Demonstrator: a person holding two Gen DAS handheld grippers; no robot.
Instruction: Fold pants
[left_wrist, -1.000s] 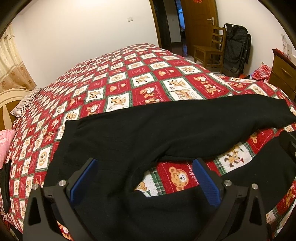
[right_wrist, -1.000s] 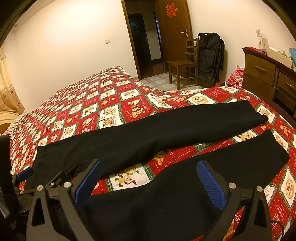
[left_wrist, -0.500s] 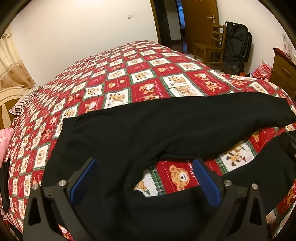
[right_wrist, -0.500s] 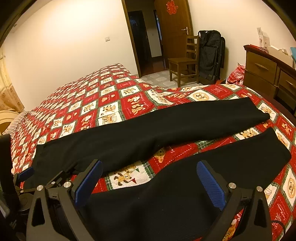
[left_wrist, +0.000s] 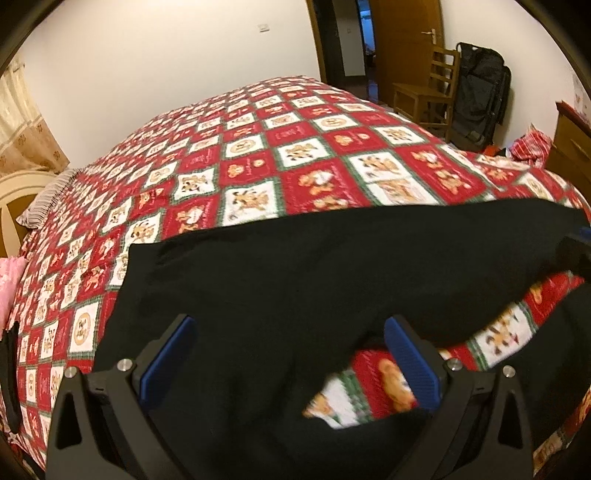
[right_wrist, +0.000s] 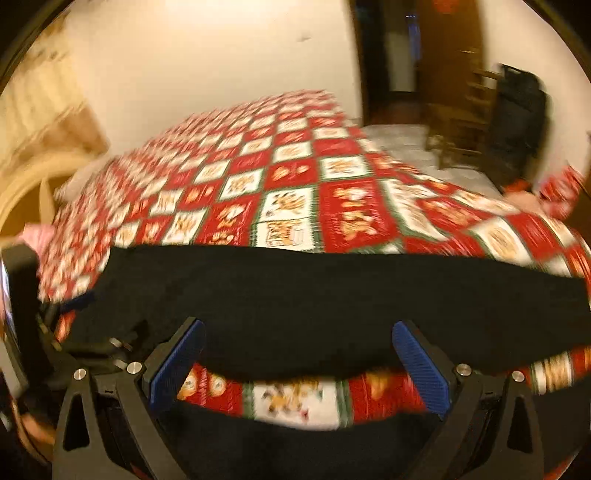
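Black pants (left_wrist: 295, 280) lie flat on the red patchwork quilt, waist to the left, two legs running right with a strip of quilt between them. My left gripper (left_wrist: 288, 354) is open, low over the crotch and seat area. My right gripper (right_wrist: 295, 358) is open over the gap between the far leg (right_wrist: 332, 302) and the near leg (right_wrist: 295, 443). The right view is blurred. The left gripper's body (right_wrist: 22, 314) shows at that view's left edge.
The quilt (left_wrist: 295, 147) covers a wide bed. A wooden chair (left_wrist: 424, 92) and black bag (left_wrist: 480, 96) stand by the door at the back right. A dresser (left_wrist: 569, 147) is on the right. A pillow (left_wrist: 40, 203) lies far left.
Both grippers have moved forward and lower toward the pants. The right gripper has swung left, blurring its view. Jaws stay open; the pants have not moved.
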